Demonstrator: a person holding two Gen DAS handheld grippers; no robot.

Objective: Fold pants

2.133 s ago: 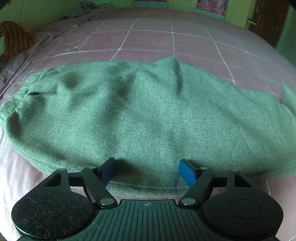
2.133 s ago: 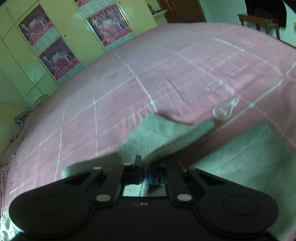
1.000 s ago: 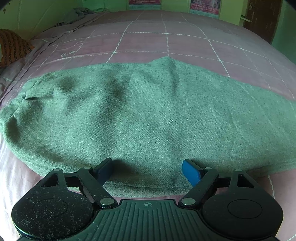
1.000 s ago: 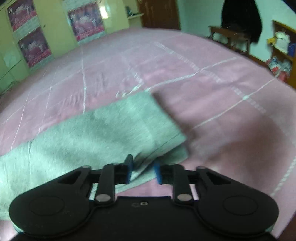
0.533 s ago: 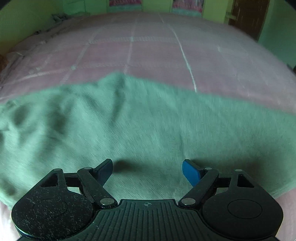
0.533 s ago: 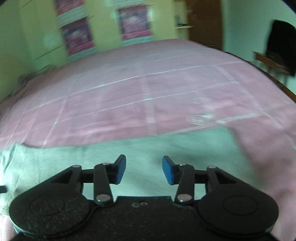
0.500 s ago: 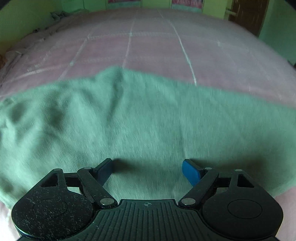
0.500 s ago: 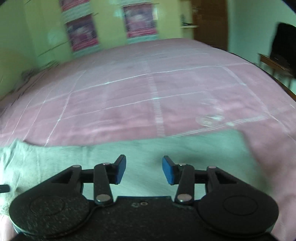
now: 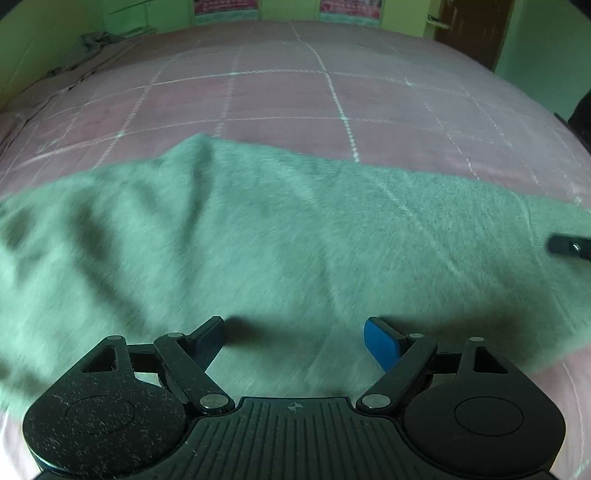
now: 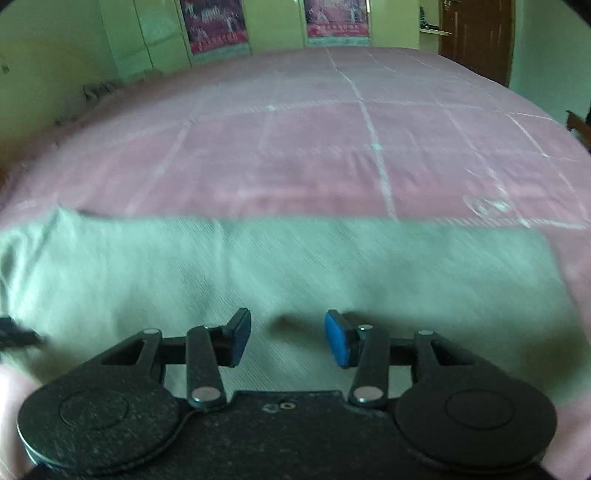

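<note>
Both tools are empty. Our left gripper [image 9: 293,334] has its jaws spread wide, nothing between them. Our right gripper [image 10: 288,338] is released too, jaws apart but narrower.

The pants [image 9: 295,236] lie as one long green strip on the pink bedspread [image 9: 280,92], running crosswise directly ahead of and under both sets of fingertips. From the right wrist view the strip [image 10: 295,266] ends in a square edge off to the right of the tool. A bump sits ahead and to the left of the left tool.

Risks from here, as we judge them:
- The fabric looks thick and stacked, so a pinch may catch only the top layer, and the layers would then split on the lift.
- The blue pads [image 9: 380,341] are over the middle of the cloth, not an edge, so closing here would only bunch a ridge.
- The bump and creases on the left side could get folded in.
- Both views are blurred, so the edges are hard to place exactly.

Count: one pair of pants, two grippers, one bedspread, two posters [image 10: 216,24] on the far wall, one door [image 10: 476,35].
</note>
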